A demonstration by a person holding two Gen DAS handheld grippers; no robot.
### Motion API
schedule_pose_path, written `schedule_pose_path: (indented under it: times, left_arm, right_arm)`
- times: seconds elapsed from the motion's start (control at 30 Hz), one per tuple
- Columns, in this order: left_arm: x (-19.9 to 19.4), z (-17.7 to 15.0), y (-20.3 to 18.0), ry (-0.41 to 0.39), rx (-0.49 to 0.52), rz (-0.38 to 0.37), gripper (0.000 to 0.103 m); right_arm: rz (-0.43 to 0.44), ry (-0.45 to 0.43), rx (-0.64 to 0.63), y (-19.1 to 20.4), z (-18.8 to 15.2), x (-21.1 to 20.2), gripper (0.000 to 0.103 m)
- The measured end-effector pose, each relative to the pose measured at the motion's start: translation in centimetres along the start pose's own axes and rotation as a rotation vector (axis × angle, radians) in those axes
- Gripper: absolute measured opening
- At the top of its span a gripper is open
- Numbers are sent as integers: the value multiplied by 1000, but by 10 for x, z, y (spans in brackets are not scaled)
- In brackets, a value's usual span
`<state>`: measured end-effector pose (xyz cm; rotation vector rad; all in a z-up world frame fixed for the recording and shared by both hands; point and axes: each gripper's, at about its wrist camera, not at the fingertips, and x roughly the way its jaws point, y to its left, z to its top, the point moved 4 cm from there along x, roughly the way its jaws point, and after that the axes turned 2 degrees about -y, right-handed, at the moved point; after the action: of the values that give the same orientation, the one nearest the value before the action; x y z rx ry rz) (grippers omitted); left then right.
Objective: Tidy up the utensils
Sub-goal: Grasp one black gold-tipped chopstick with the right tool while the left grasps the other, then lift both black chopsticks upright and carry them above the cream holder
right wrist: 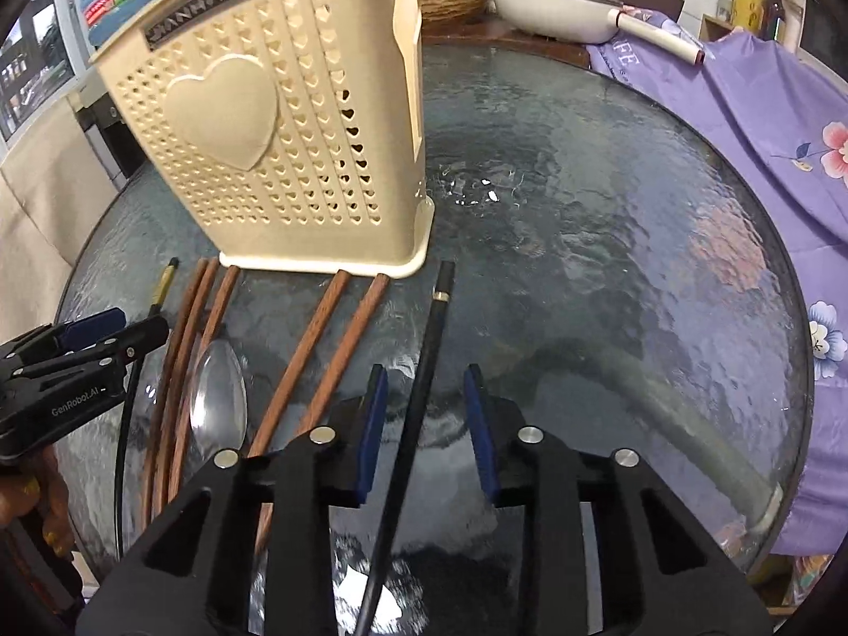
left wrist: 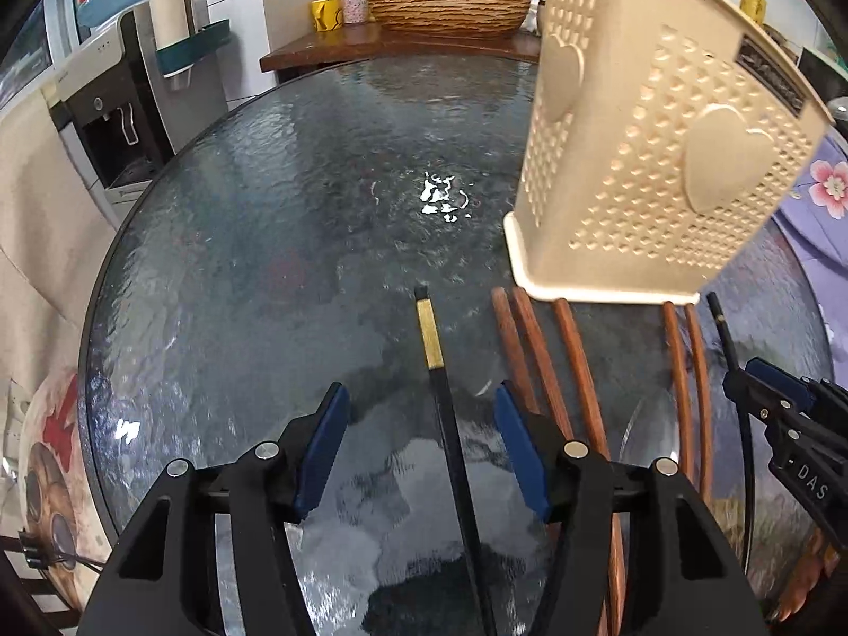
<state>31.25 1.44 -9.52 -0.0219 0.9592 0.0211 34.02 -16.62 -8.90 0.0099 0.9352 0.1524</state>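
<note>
Near the counter's [right wrist: 609, 222] front edge, each black chopstick is being straddled lengthwise, untouched, by parted pads: the left claw [left wrist: 421, 445] about one chopstick [left wrist: 450, 445], the narrower right claw [right wrist: 426, 424] about the other [right wrist: 418, 387], both pointing toward the beige holder [right wrist: 275, 122].
</note>
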Motion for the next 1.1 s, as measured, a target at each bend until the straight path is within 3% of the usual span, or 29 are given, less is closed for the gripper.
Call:
schedule_pose_path:
  times: [0.23,0.3,0.47,0.67,1.1]
  left_arm:
    - [2,1,-8,-26,35,15,41]
    - [1,0,-12,-29,48,17,29]
    - [-3,-6,-22,-49,80,26,15]
    - [-4,-10,-24,-54,75,22,8]
    - [-4,-8,-26,-71,46,10,7]
  right_arm:
    - [-69,-20,-24,7,8,8,17]
    - [-68,-22,-34,10,9,10,11]
    - [-76,-37,-59,15,7,10,8]
    - [-74,-41,-58,13,4,9,8]
    - [-17,-70,-9,1,2,5,8]
